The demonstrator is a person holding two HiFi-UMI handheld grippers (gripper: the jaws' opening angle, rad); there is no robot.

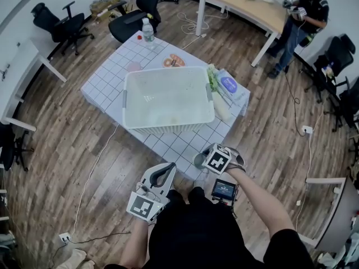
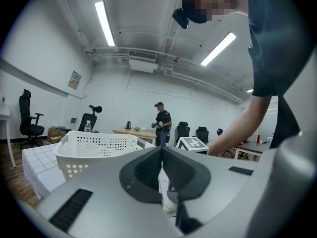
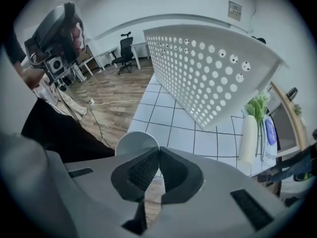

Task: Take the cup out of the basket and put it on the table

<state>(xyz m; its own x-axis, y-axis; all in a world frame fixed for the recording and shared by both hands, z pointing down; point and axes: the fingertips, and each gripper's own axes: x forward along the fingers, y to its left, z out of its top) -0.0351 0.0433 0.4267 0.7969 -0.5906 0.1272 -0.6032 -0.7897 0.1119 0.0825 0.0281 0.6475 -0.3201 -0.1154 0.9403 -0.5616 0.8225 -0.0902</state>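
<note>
**Surface and room.** A low table (image 1: pixel 106 77) draped in a white cloth with a dark square grid stands on a wood-plank floor (image 1: pixel 67 167). Black office chairs ring the room, with white desks on the left. At the far right is a wooden-topped desk (image 1: pixel 247 7) on white legs, and a second person (image 1: pixel 303 21) stands beside it. Loose cables trail over the floor.

**Counts.**
- One basket (image 1: pixel 168 72), at the middle of the table.
- One cup (image 3: pixel 133 142).
- One water bottle (image 1: pixel 147 31), upright near the far corner, with one red cap (image 1: pixel 139 37) lying just beside it.
- One clear packet of round pastries (image 1: pixel 174 61), behind the basket.
- Along the basket's right side lie one leafy green stalk (image 1: pixel 212 77), one long white radish (image 1: pixel 220 106) and one blue-labelled pack (image 1: pixel 229 84).
- Two grippers, each carrying a marker cube.

**Materials and shapes.**
- The basket is white plastic and rectangular. It has a rolled rim, and rows of round holes perforate its flared walls.
- The cup is pale, thin-walled and round-mouthed, and its smooth interior is seen from above.
- The jaws are grey shells faced with black ribbed pads.

**Grippers and task object.**
- The right gripper (image 3: pixel 158 150) points steeply down at the table's near corner. Its jaws are clenched on the cup's rim wall.
- The cup is outside the basket, at the cloth's near edge. Whether its base rests on the cloth cannot be told.
- The left gripper (image 2: pixel 161 150) is held roughly level in front of the person, apart from the table. Its jaws are pressed together with nothing between them.
</note>
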